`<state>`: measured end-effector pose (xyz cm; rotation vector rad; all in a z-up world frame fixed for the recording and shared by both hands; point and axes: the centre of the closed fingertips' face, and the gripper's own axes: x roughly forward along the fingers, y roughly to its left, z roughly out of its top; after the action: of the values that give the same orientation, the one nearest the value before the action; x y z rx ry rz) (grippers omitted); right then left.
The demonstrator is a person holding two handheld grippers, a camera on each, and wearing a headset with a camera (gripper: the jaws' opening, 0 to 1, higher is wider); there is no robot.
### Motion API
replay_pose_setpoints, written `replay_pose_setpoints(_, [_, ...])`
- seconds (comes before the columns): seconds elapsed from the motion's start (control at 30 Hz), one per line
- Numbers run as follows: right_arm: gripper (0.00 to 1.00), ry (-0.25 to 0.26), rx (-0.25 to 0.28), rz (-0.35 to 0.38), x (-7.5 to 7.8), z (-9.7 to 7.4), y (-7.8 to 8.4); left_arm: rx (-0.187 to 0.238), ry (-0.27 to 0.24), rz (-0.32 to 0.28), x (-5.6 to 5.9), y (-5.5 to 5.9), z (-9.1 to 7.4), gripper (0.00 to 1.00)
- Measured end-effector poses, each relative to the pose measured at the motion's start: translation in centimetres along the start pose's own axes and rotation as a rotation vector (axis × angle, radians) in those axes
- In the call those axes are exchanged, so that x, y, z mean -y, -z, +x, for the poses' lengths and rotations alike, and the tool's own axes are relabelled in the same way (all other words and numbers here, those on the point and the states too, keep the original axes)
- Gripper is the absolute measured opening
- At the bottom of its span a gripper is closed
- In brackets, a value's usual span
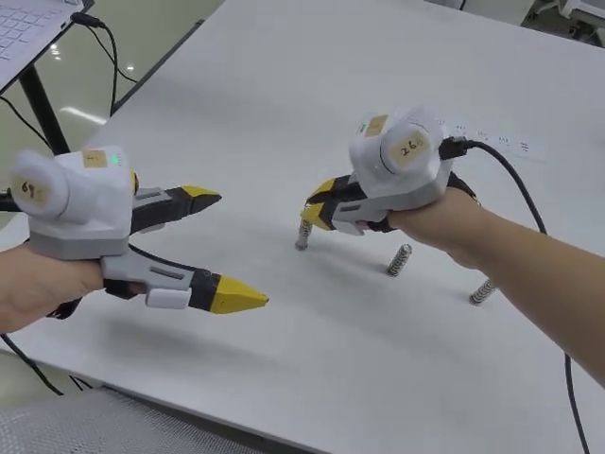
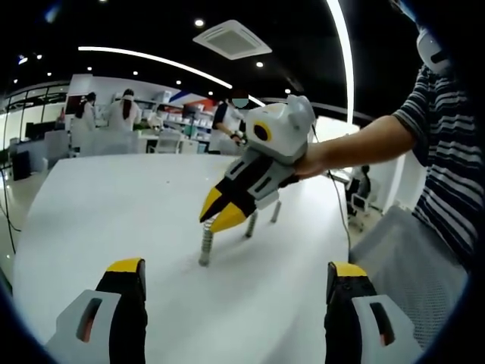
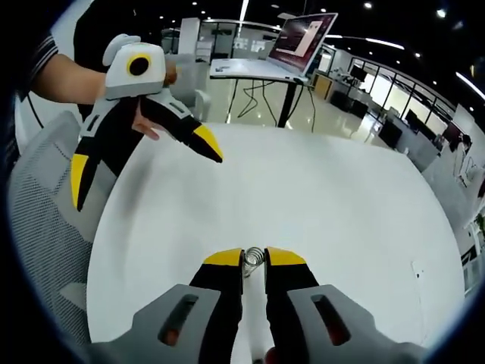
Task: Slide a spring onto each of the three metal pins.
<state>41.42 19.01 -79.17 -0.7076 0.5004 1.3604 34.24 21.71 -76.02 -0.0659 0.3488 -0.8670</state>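
1. A white, smooth, matte tabletop (image 1: 284, 95) carries three small coil springs of bright metal wire. They stand upright in a slanting row, well apart from one another.
2. The right tongs (image 1: 314, 216) have black arms, wedge-shaped yellow tips and a rounded white plastic body. They reach down at a slant onto the held spring (image 1: 302, 236), the end one of the row. In the right gripper view the two yellow tips sit almost together, clamped on the top coils. The lower coils hang free, down to the tabletop.
3. Gripping at the top probably leaves the open lower end free to be guided straight down over a pin. Whether a pin runs inside this coil cannot be told.
4. The middle spring (image 1: 399, 259) and the far spring (image 1: 483, 291) stand on their own beside the right hand (image 1: 440, 222). Standing unaided suggests each already sits on a pin, though the pins are hidden by the coils.
5. The left tongs (image 1: 227, 246) hover above the tabletop, near the held spring but well apart from it. The tips are spread wide and hold nothing. They seem to be kept back to leave the right side room to work.
6. A black cable (image 1: 515, 184) trails from the right tongs across the tabletop.
7. By the look of it, the task is on its last spring.
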Motion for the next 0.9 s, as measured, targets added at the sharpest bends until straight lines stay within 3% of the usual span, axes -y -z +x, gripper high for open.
replay_pose_setpoints(0.47, [0.08,-0.011,-0.049,-0.010,-0.5,1.7,1.9,0.004,-0.002,-0.007,0.0,-0.2,0.2,0.96])
replay_pose_setpoints(0.7, [0.10,-0.010,-0.045,0.000,-0.2,1.5,2.0,0.002,0.005,-0.006,0.1,-0.4,0.6,0.95])
replay_pose_setpoints(0.9, [0.13,0.023,0.040,0.042,0.4,-0.9,0.3,0.007,0.004,-0.009,0.2,-0.9,1.0,0.95])
